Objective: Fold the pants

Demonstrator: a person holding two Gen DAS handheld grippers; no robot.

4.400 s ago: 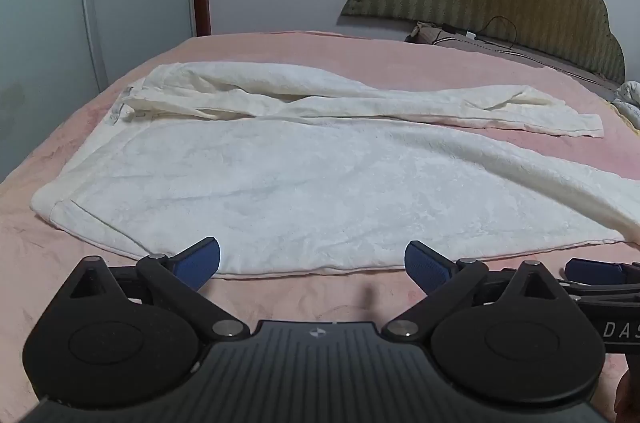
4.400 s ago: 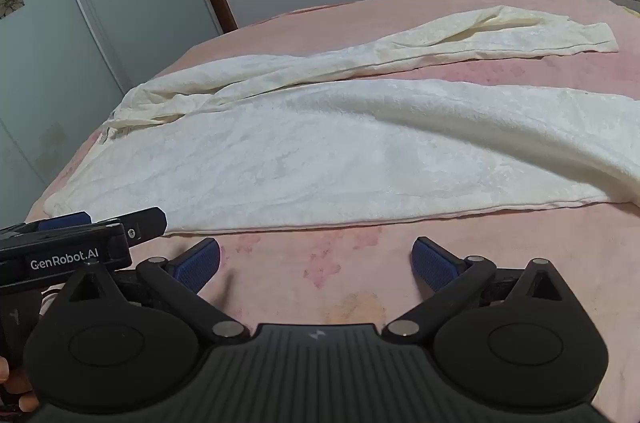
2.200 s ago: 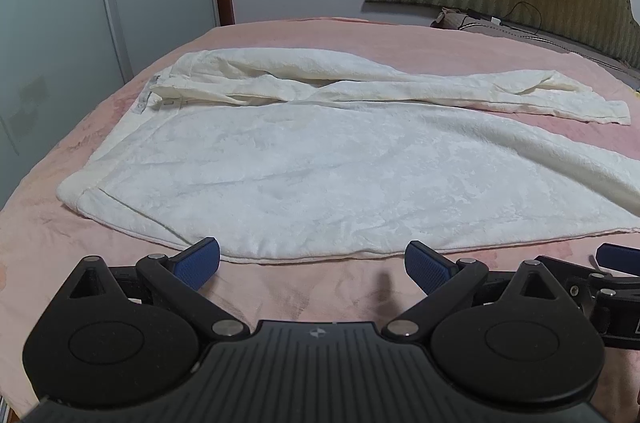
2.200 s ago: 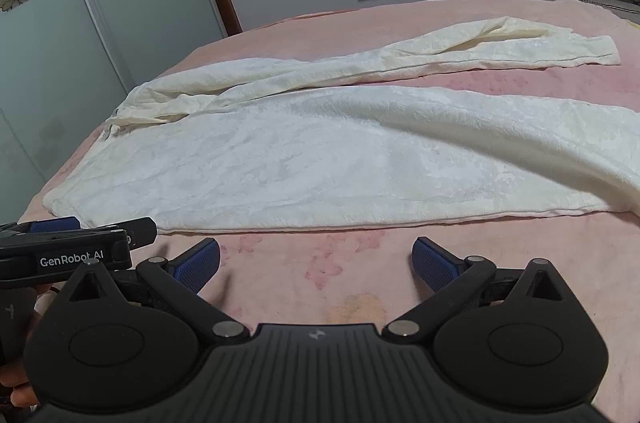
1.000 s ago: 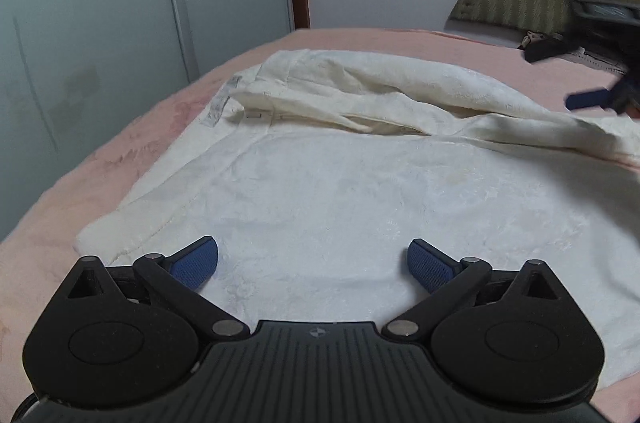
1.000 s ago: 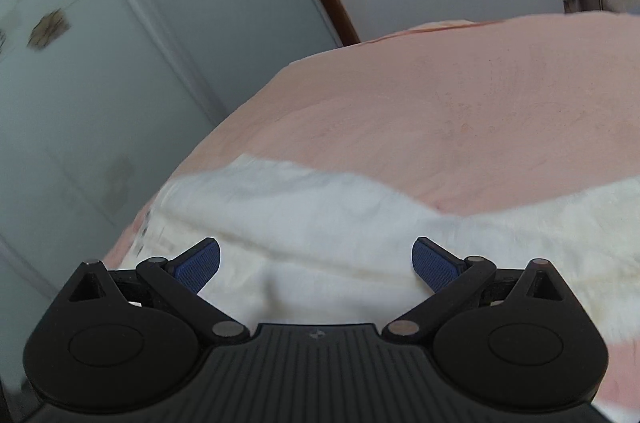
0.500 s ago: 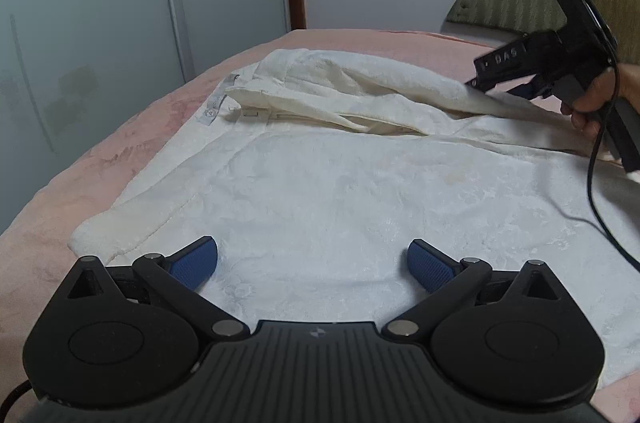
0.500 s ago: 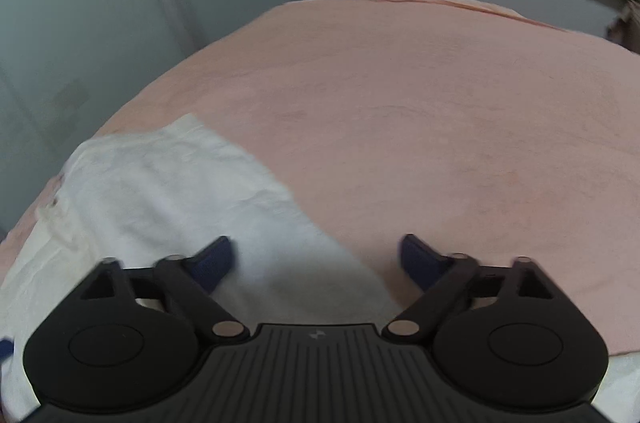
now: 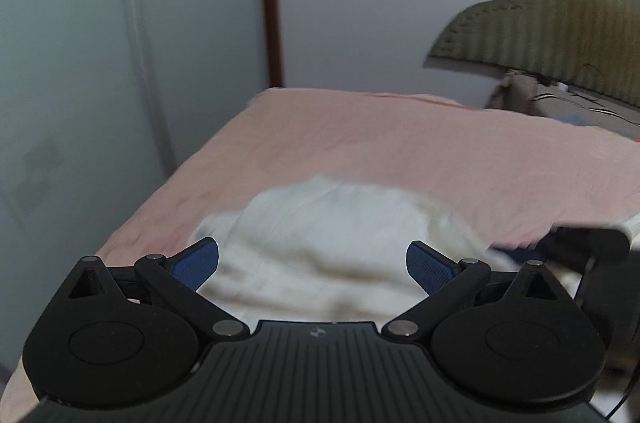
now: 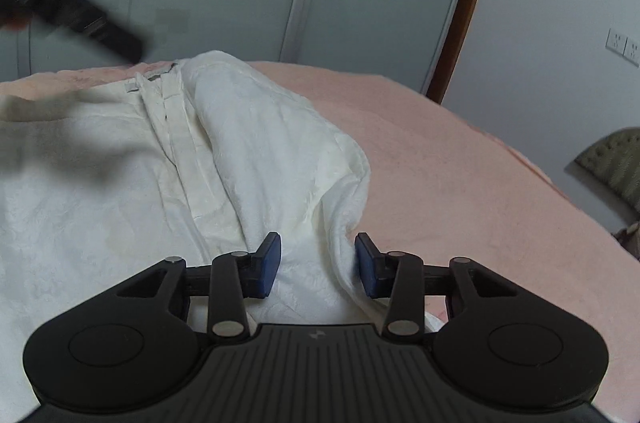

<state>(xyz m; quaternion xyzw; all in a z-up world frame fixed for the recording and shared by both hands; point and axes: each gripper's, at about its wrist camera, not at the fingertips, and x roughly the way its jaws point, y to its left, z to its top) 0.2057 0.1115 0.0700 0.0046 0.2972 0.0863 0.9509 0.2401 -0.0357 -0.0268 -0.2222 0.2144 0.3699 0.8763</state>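
The cream-white pants (image 10: 120, 183) lie spread on the pink bed (image 10: 460, 183), waistband and fly toward the far edge. My right gripper (image 10: 317, 265) is partly closed, its blue pads on either side of a raised fold at the pants' far side edge, with a gap still between them. My left gripper (image 9: 313, 263) is wide open and empty, low over a bunched hump of the pants (image 9: 340, 223). The right gripper's body (image 9: 588, 247) shows at the right in the left wrist view. The left gripper (image 10: 68, 11) shows blurred at the upper left in the right wrist view.
Pale sliding wardrobe doors (image 9: 100, 83) with a brown frame post (image 9: 270, 3) stand beyond the bed's left edge. An olive padded headboard (image 9: 560, 23) and a pillow (image 9: 560, 103) are at the right. Bare pink sheet (image 9: 400, 143) lies beyond the pants.
Both grippers have swung down to the waist end of the pants. The right gripper's jaws have narrowed around a fold of cloth. The left gripper has moved quickly, and its view is blurred.
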